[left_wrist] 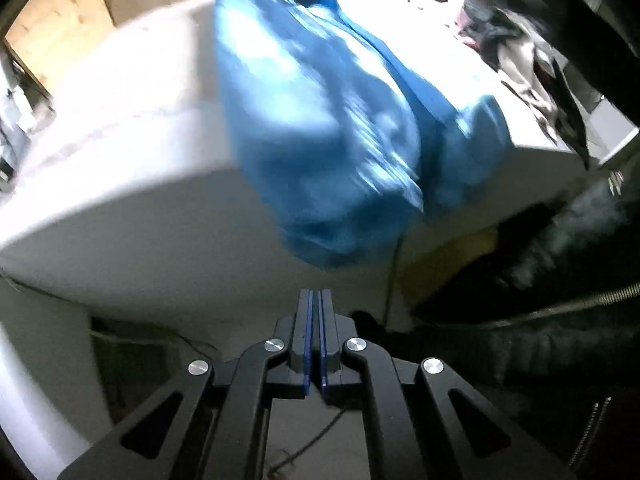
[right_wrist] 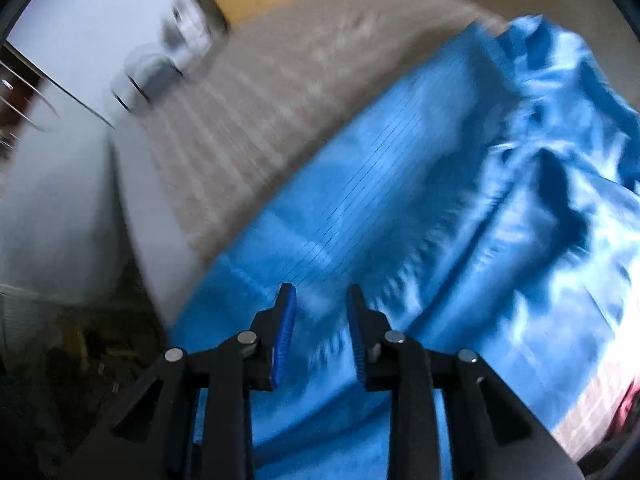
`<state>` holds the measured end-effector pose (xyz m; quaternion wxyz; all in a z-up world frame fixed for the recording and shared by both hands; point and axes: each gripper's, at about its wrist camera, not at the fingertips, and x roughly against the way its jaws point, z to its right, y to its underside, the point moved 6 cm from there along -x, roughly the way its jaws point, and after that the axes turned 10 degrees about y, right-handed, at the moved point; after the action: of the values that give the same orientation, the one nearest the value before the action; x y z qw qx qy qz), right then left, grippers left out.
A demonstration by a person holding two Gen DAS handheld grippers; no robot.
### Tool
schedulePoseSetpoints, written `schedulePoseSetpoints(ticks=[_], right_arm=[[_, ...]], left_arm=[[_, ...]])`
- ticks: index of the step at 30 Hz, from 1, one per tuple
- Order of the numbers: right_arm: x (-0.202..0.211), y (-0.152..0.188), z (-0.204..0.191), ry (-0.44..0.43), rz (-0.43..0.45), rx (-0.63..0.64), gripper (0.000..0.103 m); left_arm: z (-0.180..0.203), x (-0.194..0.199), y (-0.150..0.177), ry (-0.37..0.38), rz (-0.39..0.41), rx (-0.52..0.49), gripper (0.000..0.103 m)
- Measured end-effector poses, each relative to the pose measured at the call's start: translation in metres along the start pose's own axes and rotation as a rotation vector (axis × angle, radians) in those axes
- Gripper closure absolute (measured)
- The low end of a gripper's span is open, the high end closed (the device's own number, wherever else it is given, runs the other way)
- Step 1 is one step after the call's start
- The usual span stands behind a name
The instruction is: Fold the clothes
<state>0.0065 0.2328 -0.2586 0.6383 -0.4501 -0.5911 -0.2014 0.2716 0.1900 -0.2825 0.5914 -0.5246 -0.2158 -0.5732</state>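
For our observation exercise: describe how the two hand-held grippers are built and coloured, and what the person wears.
The left hand-held gripper and right hand-held gripper look alike: matte black linkage arms with triangular cut-outs, round silver pivot pins, and ridged blue pads lining the fingers. The person wears a black jacket sleeve with a metal zip.

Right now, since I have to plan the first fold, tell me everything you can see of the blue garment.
The blue garment is a thin, slightly shiny fabric with fine dark pinstripes, clearest in the right wrist view. It lies crumpled and unfolded on the white table, one end hanging over the near edge. Its far end bunches into deep folds. The right gripper hovers open over it; contact is unclear. The left gripper is shut and apart from it. Both views are motion-blurred.
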Motion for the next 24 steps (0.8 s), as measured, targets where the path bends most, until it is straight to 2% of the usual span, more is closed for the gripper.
schedulePoseSetpoints(ticks=[3, 4, 7, 9, 11, 14, 17, 19, 21, 22, 24], right_arm=[[0.042, 0.042, 0.027, -0.005, 0.067, -0.167, 0.062], [0.052, 0.060, 0.040, 0.007, 0.081, -0.231, 0.061], [0.062, 0.124, 0.079, 0.078, 0.052, -0.425, 0.061], [0.052, 0.168, 0.079, 0.088, 0.011, -0.506, 0.061], [0.042, 0.196, 0.072, 0.116, -0.013, -0.560, 0.061], [0.037, 0.215, 0.052, 0.136, -0.013, -0.601, 0.061], [0.050, 0.231, 0.040, 0.162, -0.017, -0.632, 0.061], [0.074, 0.239, 0.045, 0.190, 0.000, -0.658, 0.061], [0.105, 0.239, 0.059, 0.224, 0.046, -0.683, 0.061], [0.119, 0.235, 0.068, 0.242, 0.070, -0.683, 0.061], [0.147, 0.224, 0.088, 0.281, 0.114, -0.673, 0.061]], left_arm=[[-0.010, 0.008, -0.015, 0.000, 0.019, -0.040, 0.099], [-0.013, 0.011, -0.020, 0.000, 0.025, -0.053, 0.099], [-0.022, 0.019, -0.035, 0.001, 0.045, -0.093, 0.099], [-0.029, 0.024, -0.045, 0.001, 0.057, -0.120, 0.099], [-0.035, 0.029, -0.056, 0.001, 0.070, -0.147, 0.094], [-0.042, 0.033, -0.068, 0.012, 0.080, -0.185, 0.093], [-0.030, 0.011, -0.068, 0.079, 0.023, -0.218, 0.093], [-0.015, 0.001, -0.070, 0.082, -0.009, -0.270, 0.094], [0.000, 0.013, -0.070, 0.083, 0.012, -0.302, 0.095], [0.005, 0.024, -0.072, 0.104, 0.035, -0.282, 0.090], [0.013, 0.040, -0.083, 0.119, 0.066, -0.234, 0.089]])
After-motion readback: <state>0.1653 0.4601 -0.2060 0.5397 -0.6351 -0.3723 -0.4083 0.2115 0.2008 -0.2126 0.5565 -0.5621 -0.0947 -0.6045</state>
